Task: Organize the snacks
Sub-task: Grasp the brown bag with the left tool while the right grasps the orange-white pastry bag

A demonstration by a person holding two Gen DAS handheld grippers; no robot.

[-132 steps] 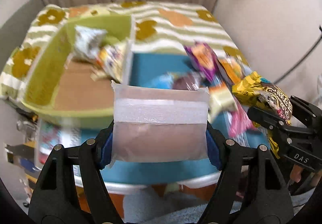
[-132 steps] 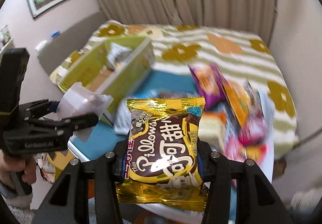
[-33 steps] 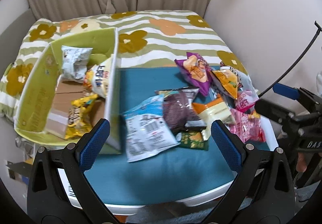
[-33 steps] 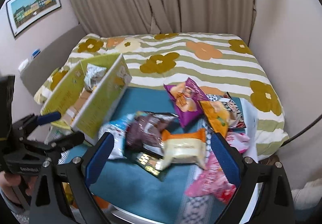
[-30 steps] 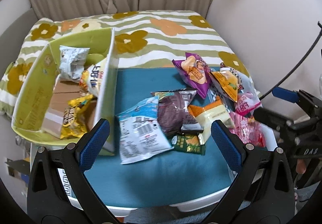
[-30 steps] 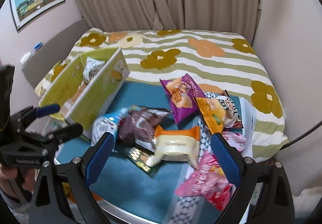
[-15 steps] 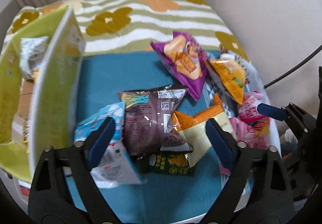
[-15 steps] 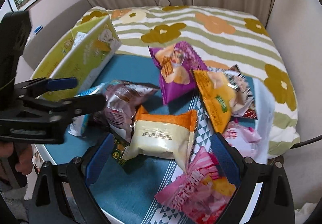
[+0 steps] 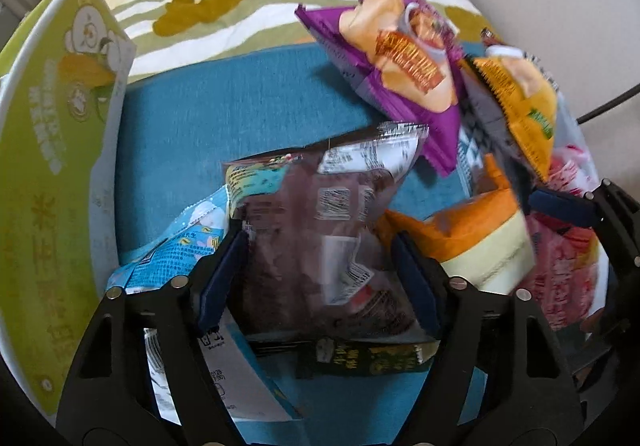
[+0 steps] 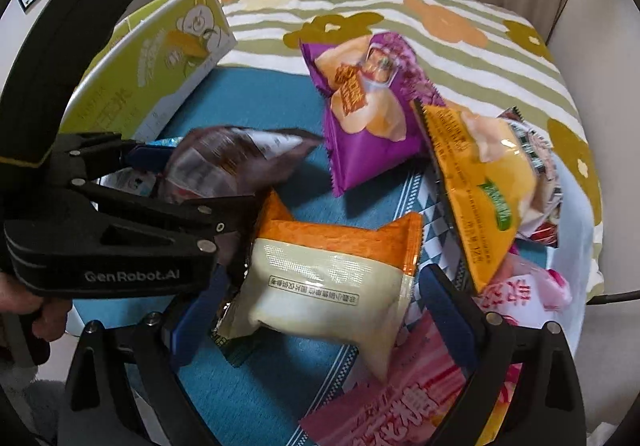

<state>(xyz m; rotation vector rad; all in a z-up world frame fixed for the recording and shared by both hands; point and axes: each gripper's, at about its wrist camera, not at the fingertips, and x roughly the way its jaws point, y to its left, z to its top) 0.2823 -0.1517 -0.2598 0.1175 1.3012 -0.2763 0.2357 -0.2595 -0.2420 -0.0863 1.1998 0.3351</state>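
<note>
Blue cloth (image 9: 192,133) under a heap of snacks, and we're right down on it. Our left gripper (image 9: 320,266) is closing around the brown packet (image 9: 320,230), pads not clearly pressing yet. Our right gripper (image 10: 320,306) stands wide, straddling the orange-and-cream packet (image 10: 328,278) without gripping. Green box (image 10: 160,57) sits beside the pile.
</note>
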